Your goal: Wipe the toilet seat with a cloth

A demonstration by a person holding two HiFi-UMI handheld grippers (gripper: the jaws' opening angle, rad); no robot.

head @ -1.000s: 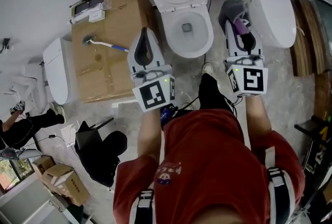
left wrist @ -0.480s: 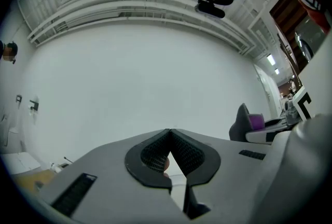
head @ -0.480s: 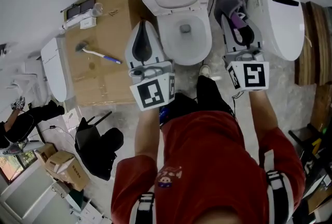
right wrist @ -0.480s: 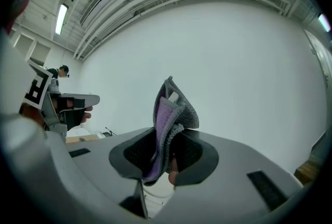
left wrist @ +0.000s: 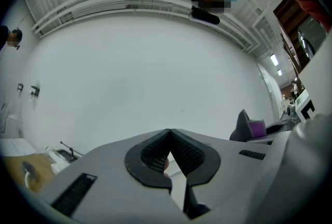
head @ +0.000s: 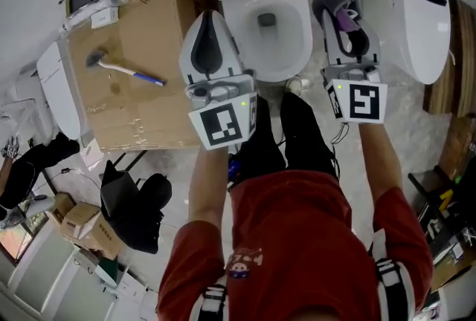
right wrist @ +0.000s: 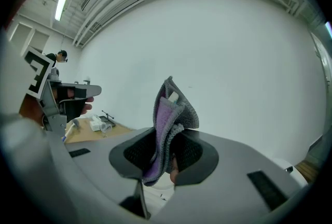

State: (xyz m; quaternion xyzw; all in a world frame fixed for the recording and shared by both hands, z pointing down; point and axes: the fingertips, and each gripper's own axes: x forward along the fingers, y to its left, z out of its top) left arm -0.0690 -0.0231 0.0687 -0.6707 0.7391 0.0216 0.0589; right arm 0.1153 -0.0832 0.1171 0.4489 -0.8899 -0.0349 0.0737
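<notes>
Cloth, grey-and-purple knit (right wrist: 171,106): soft, light, floppy; pinched at fold in right gripper (right wrist: 165,141) jaws; left gripper (left wrist: 169,135) jaws clenched, empty.

The person is wearing a red shirt (head: 291,234) bearing a small cartoon print (head: 239,261), black-and-white striped bands (head: 390,276) at its sides, and black trousers (head: 288,140) below it. The white-shelled left gripper (head: 210,18) and right gripper (head: 344,11) are each carrying a cube (head: 222,125) with black square markers, showing a green light.

No words or numbers can be read — only patterned square markers (head: 223,126).
</notes>
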